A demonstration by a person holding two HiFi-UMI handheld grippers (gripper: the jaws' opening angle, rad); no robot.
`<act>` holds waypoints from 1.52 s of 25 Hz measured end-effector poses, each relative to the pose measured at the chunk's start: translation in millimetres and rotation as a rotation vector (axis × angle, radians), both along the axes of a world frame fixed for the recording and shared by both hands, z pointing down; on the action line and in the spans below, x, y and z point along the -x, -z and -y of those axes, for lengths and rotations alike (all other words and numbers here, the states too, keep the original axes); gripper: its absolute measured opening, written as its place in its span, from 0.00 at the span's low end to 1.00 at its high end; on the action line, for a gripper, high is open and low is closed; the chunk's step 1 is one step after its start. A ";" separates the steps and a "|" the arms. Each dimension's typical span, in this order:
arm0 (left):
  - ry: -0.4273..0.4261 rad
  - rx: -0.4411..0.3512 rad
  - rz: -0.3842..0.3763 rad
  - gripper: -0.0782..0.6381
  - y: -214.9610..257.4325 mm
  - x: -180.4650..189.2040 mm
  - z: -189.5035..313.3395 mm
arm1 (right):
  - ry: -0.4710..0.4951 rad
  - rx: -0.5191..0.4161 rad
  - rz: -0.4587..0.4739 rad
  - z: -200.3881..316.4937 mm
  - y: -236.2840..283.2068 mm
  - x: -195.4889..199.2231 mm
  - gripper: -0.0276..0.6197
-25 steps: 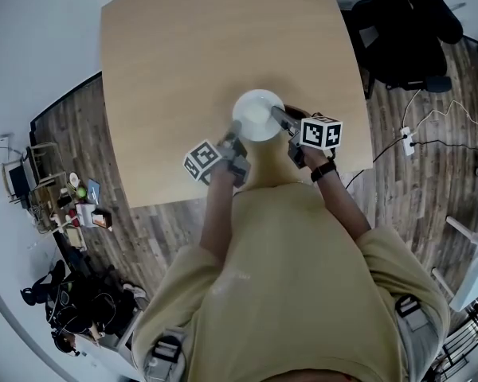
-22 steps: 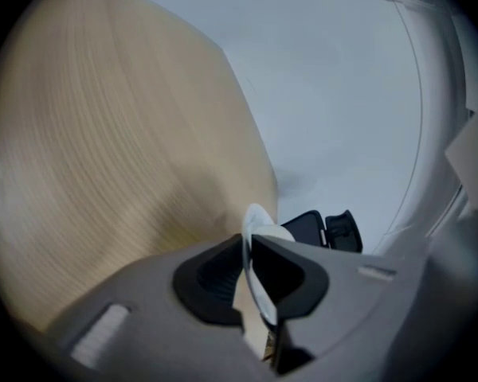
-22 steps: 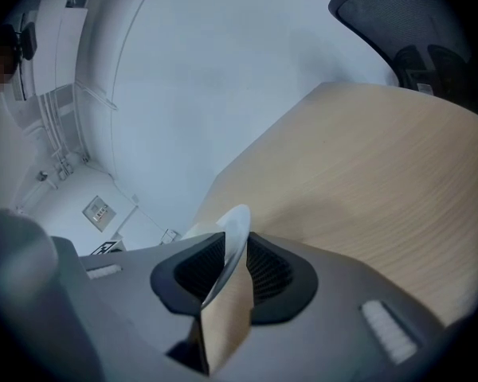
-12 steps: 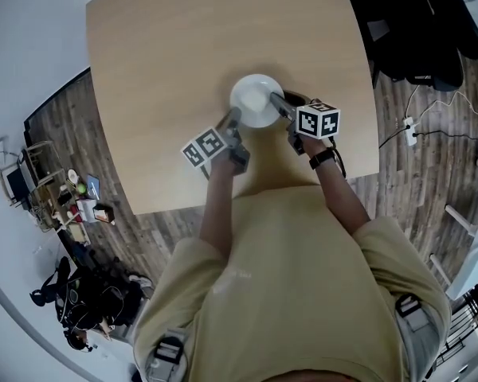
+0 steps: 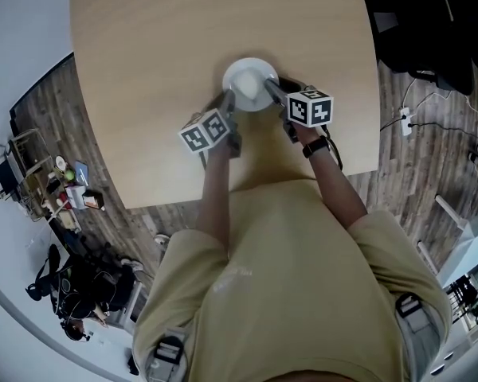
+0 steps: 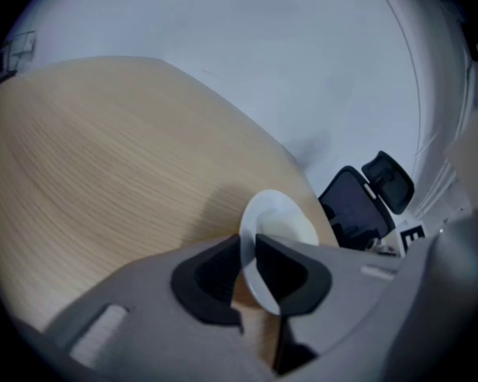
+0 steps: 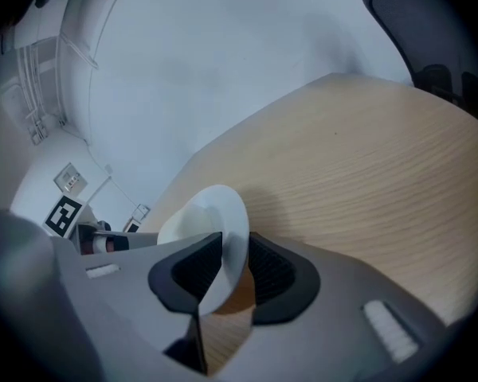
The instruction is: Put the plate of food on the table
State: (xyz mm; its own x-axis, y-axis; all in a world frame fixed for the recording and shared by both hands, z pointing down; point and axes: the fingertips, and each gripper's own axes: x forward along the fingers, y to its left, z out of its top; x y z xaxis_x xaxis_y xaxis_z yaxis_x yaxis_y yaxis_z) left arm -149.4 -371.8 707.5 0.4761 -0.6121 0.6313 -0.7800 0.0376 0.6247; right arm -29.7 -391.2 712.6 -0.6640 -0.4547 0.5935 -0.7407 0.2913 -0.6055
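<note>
The table [image 5: 143, 70] seems to carry the white plate [image 5: 247, 82] already, near its middle, at your 12 o'clock. I judge that you are in the release step. Your left gripper [image 5: 227, 102] is at the rim's 7 o'clock and your right gripper [image 5: 272, 92] at its 4 o'clock. Both pairs of jaws are opening, the right pair wider, and the rim stands between them but is not pinched. Next, pull both grippers back toward 6 o'clock, keeping them level, so that no pad drags the plate.

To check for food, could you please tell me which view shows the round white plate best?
The head view: it looks down onto the round white plate, showing nearly its whole face. Both gripper views catch it edge-on, only partly.
</note>
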 end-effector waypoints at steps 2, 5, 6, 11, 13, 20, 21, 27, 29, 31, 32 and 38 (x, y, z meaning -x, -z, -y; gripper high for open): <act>-0.016 0.006 0.043 0.19 -4.7 -0.6 2.8 | 0.008 0.009 -0.042 2.3 -7.3 -3.7 0.20; -0.045 0.011 0.074 0.19 -8.9 -1.7 5.2 | 0.011 0.025 -0.082 4.7 -11.9 -6.7 0.18; -0.050 0.016 0.077 0.19 -9.5 -0.8 4.7 | 0.013 0.026 -0.085 5.0 -11.0 -5.7 0.18; -0.070 0.065 0.169 0.22 -15.8 5.1 -0.6 | 0.026 0.031 -0.091 4.9 -10.1 -0.6 0.17; -0.069 0.051 0.189 0.25 -13.4 3.7 -0.7 | 0.018 0.035 -0.092 4.5 -10.0 -2.3 0.18; -0.040 -0.034 0.191 0.28 15.5 10.4 -0.5 | 0.020 -0.018 -0.087 -0.9 11.1 -4.1 0.19; -0.036 -0.058 0.192 0.28 23.4 11.5 -2.8 | 0.018 -0.046 -0.078 -2.0 20.7 -3.8 0.19; -0.029 -0.259 0.248 0.24 88.2 10.9 -12.9 | 0.004 -0.273 -0.049 -1.2 92.9 -6.2 0.15; -0.031 -0.327 0.269 0.23 109.2 7.5 -20.2 | -0.004 -0.348 -0.057 -6.3 114.2 -10.0 0.12; -0.028 -0.385 0.289 0.20 127.8 3.6 -29.5 | -0.014 -0.417 -0.067 -14.1 132.7 -15.8 0.09; -0.023 -0.411 0.298 0.19 136.5 1.7 -36.1 | -0.019 -0.448 -0.070 -20.3 141.5 -18.8 0.07; 0.013 -0.535 0.332 0.12 178.1 -6.3 -83.7 | -0.043 -0.624 -0.110 -69.1 188.1 -36.0 0.05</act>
